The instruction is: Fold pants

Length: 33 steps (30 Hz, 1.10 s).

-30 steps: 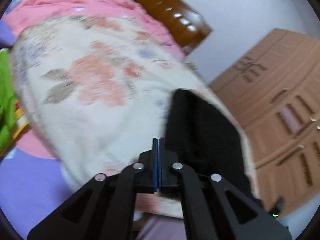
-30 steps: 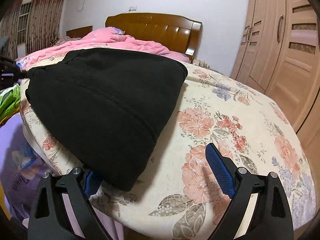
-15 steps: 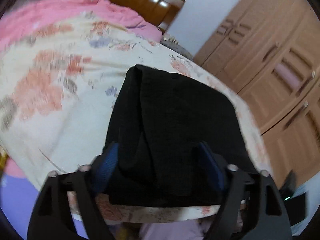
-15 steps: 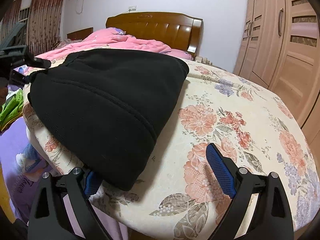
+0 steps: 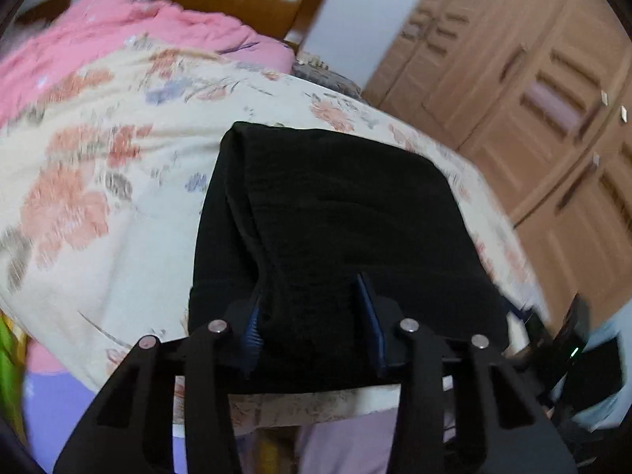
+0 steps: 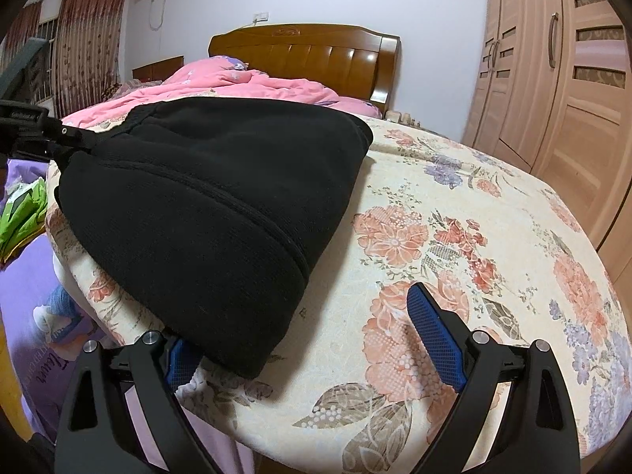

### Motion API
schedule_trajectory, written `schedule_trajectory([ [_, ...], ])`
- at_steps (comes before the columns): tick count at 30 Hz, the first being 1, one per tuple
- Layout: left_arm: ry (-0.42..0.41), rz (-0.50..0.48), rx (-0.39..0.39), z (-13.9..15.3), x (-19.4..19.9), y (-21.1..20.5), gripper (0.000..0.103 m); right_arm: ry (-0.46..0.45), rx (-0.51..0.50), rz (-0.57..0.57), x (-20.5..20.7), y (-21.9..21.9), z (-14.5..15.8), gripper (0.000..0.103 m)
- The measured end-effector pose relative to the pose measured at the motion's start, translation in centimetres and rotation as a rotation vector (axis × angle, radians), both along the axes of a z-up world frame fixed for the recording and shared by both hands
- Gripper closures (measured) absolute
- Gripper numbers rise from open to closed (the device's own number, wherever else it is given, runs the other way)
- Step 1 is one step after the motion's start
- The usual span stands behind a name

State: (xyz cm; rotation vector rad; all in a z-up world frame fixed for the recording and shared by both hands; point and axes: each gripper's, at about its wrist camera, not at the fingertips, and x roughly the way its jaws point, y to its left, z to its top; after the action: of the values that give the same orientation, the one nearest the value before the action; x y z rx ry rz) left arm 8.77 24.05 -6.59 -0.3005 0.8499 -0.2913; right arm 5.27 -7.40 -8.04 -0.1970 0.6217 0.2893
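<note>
The black pants (image 5: 339, 229) lie folded in a thick bundle on the floral bedspread (image 5: 98, 197), near the bed's foot edge. My left gripper (image 5: 312, 324) is open, its blue pads either side of the bundle's near edge. In the right wrist view the pants (image 6: 221, 205) fill the left half. My right gripper (image 6: 312, 339) is open wide at the bundle's near corner, with the left pad (image 6: 179, 359) partly under the cloth and the right pad (image 6: 432, 335) over the bedspread (image 6: 454, 237). The left gripper (image 6: 51, 138) shows at the bundle's far left end.
A pink quilt (image 6: 237, 83) and a wooden headboard (image 6: 308, 59) are at the bed's far end. A wooden wardrobe (image 6: 561, 91) stands to the right. Green cloth (image 6: 23, 213) and purple bedding (image 6: 27, 296) lie at the left below the bed edge.
My left gripper has opened and swung right over the bundle's edge, then narrowed somewhat around the cloth. My right gripper has stayed open and nearly still.
</note>
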Motion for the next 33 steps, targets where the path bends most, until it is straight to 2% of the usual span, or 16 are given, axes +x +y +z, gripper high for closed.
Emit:
schedule_trajectory([
  [3,0.034,-0.002,-0.023,-0.7,1.0,0.4,0.065,0.002,0.004,0.003,0.1,-0.1,-0.1,0.012],
  [6,0.012,0.013,-0.050,-0.1,0.8,0.6,0.078,-0.002,-0.009,0.005,0.0,0.0,0.0,0.012],
  [10,-0.127,0.038,0.004,4.8,-1.6,0.1,0.083,-0.042,-0.059,-0.001,-0.8,0.5,1.2,0.012],
  [12,-0.158,0.042,0.041,6.1,-2.6,0.3,0.083,-0.085,-0.093,0.001,-1.5,1.0,2.1,0.012],
  [14,-0.109,0.084,0.035,4.2,-2.1,1.8,0.083,-0.082,-0.129,0.001,-1.4,1.6,1.7,0.011],
  [16,-0.011,0.126,0.025,-0.4,-0.9,3.2,0.083,-0.010,-0.121,0.014,-0.5,1.5,0.1,0.011],
  [17,-0.028,0.142,-0.025,-1.6,-1.1,4.0,0.082,-0.010,-0.078,0.016,-0.5,1.0,-0.1,0.011],
  [19,-0.044,0.152,-0.140,-2.1,-1.7,5.3,0.082,0.007,-0.078,0.024,-0.2,0.9,0.1,0.011],
  [21,-0.053,0.162,-0.130,-2.1,-1.9,5.1,0.081,0.008,-0.101,0.040,-0.5,1.2,0.3,0.011],
  [22,-0.053,0.160,-0.116,-2.0,-2.1,5.0,0.077,0.022,-0.095,0.060,-0.7,1.1,0.5,0.011],
  [24,-0.059,0.168,-0.094,-1.6,-2.6,4.9,0.057,0.046,-0.051,0.131,-1.6,0.2,1.2,0.011],
  [25,-0.069,0.200,-0.059,-1.0,-3.0,5.0,0.036,0.060,-0.002,0.193,-2.3,-0.6,1.8,0.011],
  [26,-0.085,0.236,-0.026,-0.3,-3.5,5.2,0.028,0.059,0.066,0.246,-3.2,-2.0,2.7,0.011],
  [28,-0.170,0.319,0.011,2.1,-5.1,5.8,0.022,0.053,0.155,0.271,-3.5,-4.0,4.4,0.011],
  [30,-0.246,0.349,0.048,4.5,-5.6,5.6,0.017,0.067,0.238,0.283,-1.9,-5.4,6.1,0.011],
  [33,-0.286,0.211,0.120,7.5,-3.4,1.3,0.006,0.055,0.303,0.289,3.0,-5.0,8.2,0.011],
])
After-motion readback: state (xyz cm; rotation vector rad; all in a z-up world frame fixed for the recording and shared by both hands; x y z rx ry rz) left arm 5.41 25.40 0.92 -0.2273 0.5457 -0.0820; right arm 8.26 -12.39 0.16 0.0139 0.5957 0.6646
